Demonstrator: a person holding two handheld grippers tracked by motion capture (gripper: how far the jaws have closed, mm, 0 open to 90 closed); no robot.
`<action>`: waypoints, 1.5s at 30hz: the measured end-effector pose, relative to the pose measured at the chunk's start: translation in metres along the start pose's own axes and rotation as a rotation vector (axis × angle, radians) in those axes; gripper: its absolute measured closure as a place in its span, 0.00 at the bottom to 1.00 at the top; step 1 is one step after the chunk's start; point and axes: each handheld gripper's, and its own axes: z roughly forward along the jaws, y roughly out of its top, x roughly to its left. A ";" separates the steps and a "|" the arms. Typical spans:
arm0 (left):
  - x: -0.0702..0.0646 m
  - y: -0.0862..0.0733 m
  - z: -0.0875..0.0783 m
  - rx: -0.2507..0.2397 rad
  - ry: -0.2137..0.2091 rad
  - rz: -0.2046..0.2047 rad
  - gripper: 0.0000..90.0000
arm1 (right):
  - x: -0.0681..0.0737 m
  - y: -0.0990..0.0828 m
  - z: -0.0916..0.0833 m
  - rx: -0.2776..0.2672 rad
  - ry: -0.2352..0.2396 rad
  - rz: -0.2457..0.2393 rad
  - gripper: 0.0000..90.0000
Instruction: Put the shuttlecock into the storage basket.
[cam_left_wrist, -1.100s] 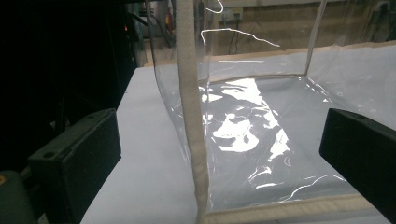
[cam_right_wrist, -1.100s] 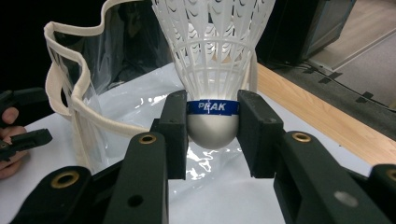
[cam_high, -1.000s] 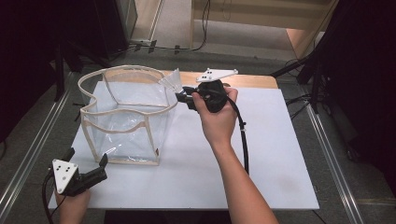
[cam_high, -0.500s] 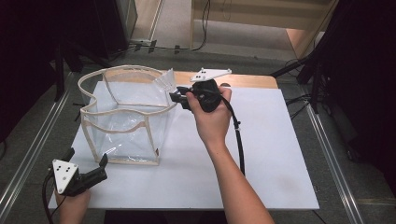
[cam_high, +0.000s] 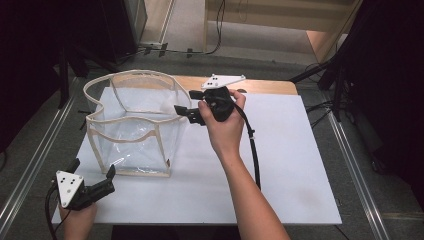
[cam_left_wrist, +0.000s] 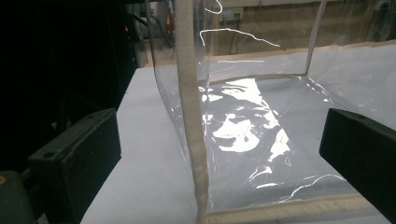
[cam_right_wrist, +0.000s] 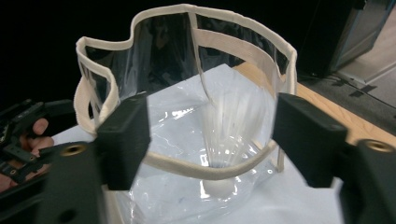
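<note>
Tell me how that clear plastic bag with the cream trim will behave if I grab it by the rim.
The clear bag will probably flex: its cream rim already waves and sags. It looks light for its size, just thin film with little visible inside, so it may slide on the white board. The glossy film could slip; the trim likely grips better.

A lab: white board (cam_high: 280, 165) on a table, tripod legs (cam_high: 325, 75), floor cables (cam_high: 190, 50).
</note>
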 end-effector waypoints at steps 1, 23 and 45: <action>0.000 0.000 0.000 0.000 0.000 -0.001 0.00 | 0.000 -0.001 -0.003 -0.004 -0.002 -0.001 0.20; -0.001 0.000 0.000 0.003 0.001 0.007 0.00 | -0.017 -0.045 -0.042 -0.025 -0.108 0.001 0.07; -0.001 0.000 0.000 0.002 -0.003 0.011 0.00 | -0.028 -0.103 -0.072 -0.020 -0.215 0.041 0.00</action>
